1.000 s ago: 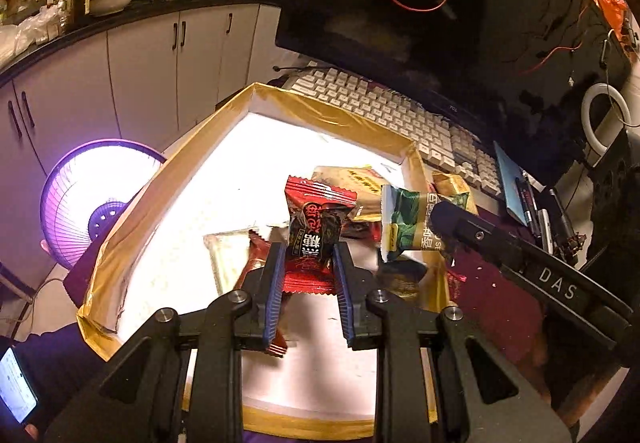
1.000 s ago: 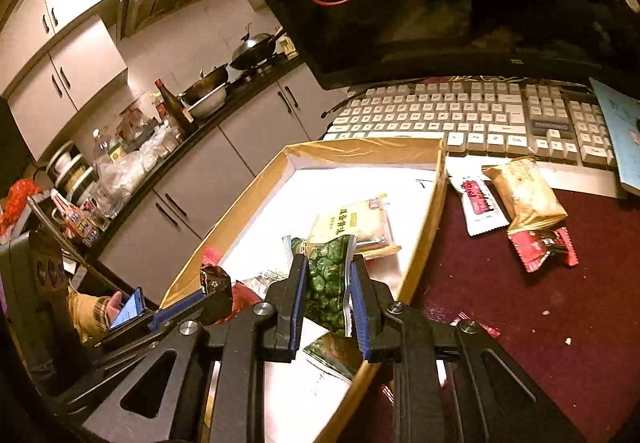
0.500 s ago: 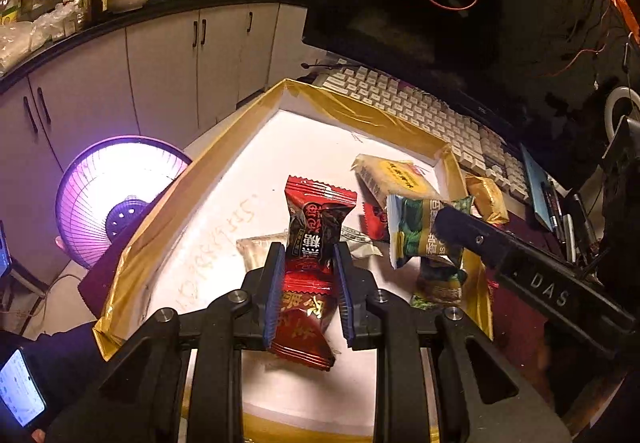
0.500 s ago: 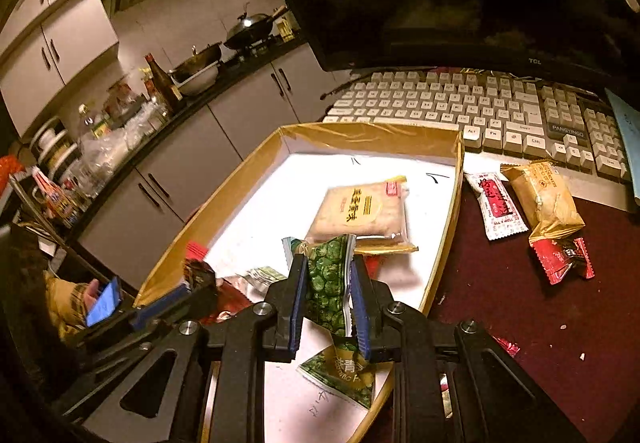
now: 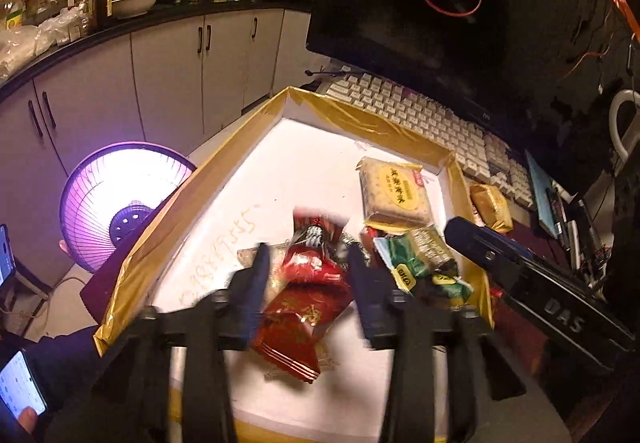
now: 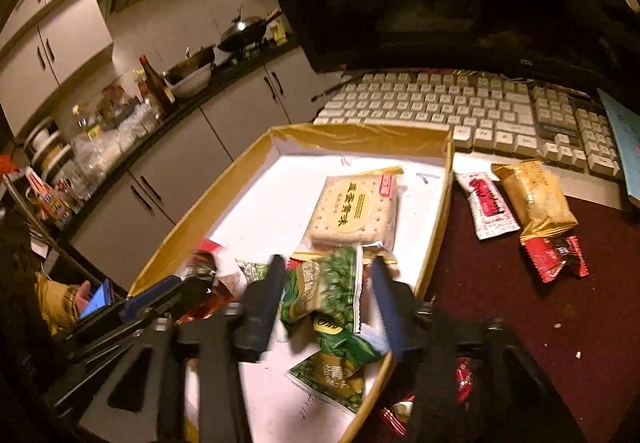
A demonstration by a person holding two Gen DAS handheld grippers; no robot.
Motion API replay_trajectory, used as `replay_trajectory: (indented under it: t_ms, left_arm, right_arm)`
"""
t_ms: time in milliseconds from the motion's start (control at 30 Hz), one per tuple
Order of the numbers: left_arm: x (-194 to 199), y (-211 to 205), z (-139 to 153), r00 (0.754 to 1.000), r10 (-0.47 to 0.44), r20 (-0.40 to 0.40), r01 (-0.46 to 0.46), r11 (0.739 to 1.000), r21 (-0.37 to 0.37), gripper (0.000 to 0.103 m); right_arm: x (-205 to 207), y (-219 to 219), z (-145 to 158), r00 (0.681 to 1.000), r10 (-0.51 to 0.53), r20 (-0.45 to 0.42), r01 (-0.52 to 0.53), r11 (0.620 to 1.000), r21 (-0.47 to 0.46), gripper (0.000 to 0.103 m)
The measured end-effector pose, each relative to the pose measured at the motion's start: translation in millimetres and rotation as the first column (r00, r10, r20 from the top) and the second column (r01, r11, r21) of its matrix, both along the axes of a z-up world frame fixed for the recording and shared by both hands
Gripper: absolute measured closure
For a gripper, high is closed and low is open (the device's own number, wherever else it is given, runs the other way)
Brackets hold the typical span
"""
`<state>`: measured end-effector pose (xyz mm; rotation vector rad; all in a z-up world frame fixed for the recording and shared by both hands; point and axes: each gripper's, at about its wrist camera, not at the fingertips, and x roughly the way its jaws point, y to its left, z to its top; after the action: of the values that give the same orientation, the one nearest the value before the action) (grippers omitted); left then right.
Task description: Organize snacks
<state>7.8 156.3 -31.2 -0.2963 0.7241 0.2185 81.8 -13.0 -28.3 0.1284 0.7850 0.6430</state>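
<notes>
Left wrist view: the left hand-held gripper has just been opening, its jaws now apart and off the red-and-black foil candy packet, which looks to be dropping onto the snacks inside the shallow white box with gold-taped rim, the collecting spot. On the right wrist view the right hand-held gripper has likewise been opening, spread clear of the green pea snack packet between its jaws above the box; both point steeply down over the near corner
</notes>
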Motion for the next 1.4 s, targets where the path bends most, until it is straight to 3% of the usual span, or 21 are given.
replay_trajectory:
  t_ms: [33, 100, 300, 600, 833, 1067, 1400]
  left_arm:
    - [-1.4, -0.5, 1.0, 1.0, 0.004, 0.01, -0.004, 1.0, -0.004, 0.043]
    - [-4.4, -1.6, 3.6, 0.999, 0.01, 0.032, -0.009, 1.0, -0.012, 0.038]
    - [-5.5, -11.9, 8.1, 0.999, -0.009, 0.04, 0.009, 1.0, 0.0, 0.037]
    - [-18.3, -40.9, 24.2, 0.992, -0.063, 0.108, 0.063, 0.998, 0.012, 0.034]
    - [-19.6, -60.5, 29.6, 0.99, -0.087, 0.113, 0.082, 0.996, 0.046, 0.033]
    - [-16.4, -67.0, 28.2, 0.992, -0.083, 0.098, 0.079, 0.996, 0.052, 0.033]
    - [-15.4, -64.0, 26.0, 0.993, -0.081, 0.089, 0.078, 0.996, 0.033, 0.033]
  right_arm:
    - [-1.8, -4.2, 1.5, 1.0, -0.002, 0.005, 0.002, 1.0, 0.014, 0.046]
    - [-6.1, -14.4, 4.2, 1.0, -0.004, 0.011, 0.003, 0.999, 0.049, 0.04]
    - [-15.1, -55.1, 14.9, 0.999, -0.035, 0.028, 0.031, 0.988, 0.15, 0.029]
    - [-3.8, -107.8, -4.6, 0.99, -0.135, -0.041, 0.139, 0.978, 0.157, 0.027]
    - [-0.4, -131.6, -25.6, 0.977, -0.209, -0.044, 0.212, 0.972, 0.097, 0.027]
    - [2.1, -150.4, -36.5, 0.971, -0.228, -0.075, 0.236, 0.963, 0.131, 0.027]
    - [2.6, -144.2, -37.2, 0.973, -0.217, -0.075, 0.224, 0.968, 0.113, 0.027]
